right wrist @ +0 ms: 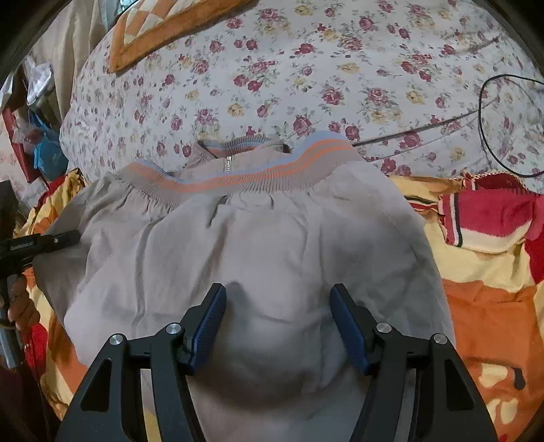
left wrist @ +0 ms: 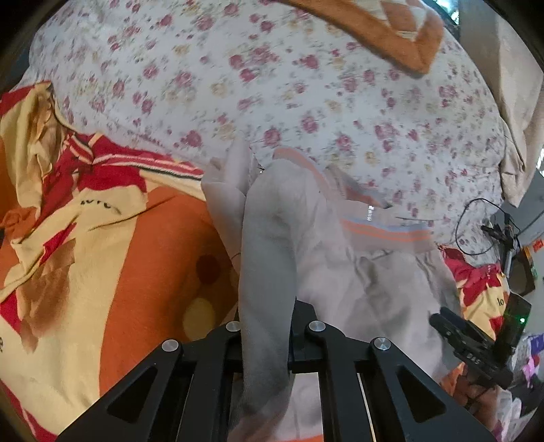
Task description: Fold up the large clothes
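Note:
A light grey garment [right wrist: 272,238] with a ribbed band [right wrist: 238,173] striped orange and blue and a small zip lies spread on a bed. In the left wrist view a fold of this garment [left wrist: 268,255] rises up between the jaws of my left gripper [left wrist: 267,340], which is shut on it; the fabric hides the fingertips. My right gripper [right wrist: 277,316] stands open low over the garment's near part, its blue pads [right wrist: 207,326] either side of a soft hump of cloth. Each gripper shows at the edge of the other's view: left gripper [right wrist: 51,243], right gripper [left wrist: 465,336].
Under the garment lies an orange, yellow and red blanket [right wrist: 493,306]. Beyond it is a floral sheet [right wrist: 306,68] with a black cable [right wrist: 482,102] looping across it at the right. An orange-edged cushion [right wrist: 163,30] sits at the back. Clutter lines the bed's side [right wrist: 34,136].

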`<state>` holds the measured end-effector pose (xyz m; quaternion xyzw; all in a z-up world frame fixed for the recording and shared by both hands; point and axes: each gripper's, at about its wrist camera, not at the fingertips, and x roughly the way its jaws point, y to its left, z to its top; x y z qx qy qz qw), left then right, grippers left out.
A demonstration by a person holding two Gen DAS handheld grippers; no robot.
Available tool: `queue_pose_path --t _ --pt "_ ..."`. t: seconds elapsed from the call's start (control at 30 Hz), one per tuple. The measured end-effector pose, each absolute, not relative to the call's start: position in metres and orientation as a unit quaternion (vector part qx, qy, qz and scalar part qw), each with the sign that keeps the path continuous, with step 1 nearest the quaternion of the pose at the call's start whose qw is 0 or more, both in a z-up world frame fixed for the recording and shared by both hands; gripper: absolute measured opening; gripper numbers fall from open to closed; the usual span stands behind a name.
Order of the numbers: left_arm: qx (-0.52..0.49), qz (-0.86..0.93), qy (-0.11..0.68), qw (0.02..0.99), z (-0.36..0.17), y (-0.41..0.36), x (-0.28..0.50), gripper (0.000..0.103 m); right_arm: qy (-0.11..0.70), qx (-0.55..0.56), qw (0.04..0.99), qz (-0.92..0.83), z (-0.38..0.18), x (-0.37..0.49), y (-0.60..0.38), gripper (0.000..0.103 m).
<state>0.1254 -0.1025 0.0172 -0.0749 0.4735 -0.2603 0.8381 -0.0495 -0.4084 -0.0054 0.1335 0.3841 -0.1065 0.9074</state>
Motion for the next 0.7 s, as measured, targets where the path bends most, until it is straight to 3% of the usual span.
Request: queue_pose_path --t 0.43,0.7 --pt "-0.043 -0.276 0.46 0.843 0.067 -0.128 0.096 0.005 0.353 0.104 0.922 -0.12 0.014 -0.051 -0.389 0.064" --pt "0.01 -0.292 0.45 0.844 0.095 -0.188 0.067 0.004 0.397 0.009 0.907 -0.14 -0.007 -0.028 -0.352 0.064"
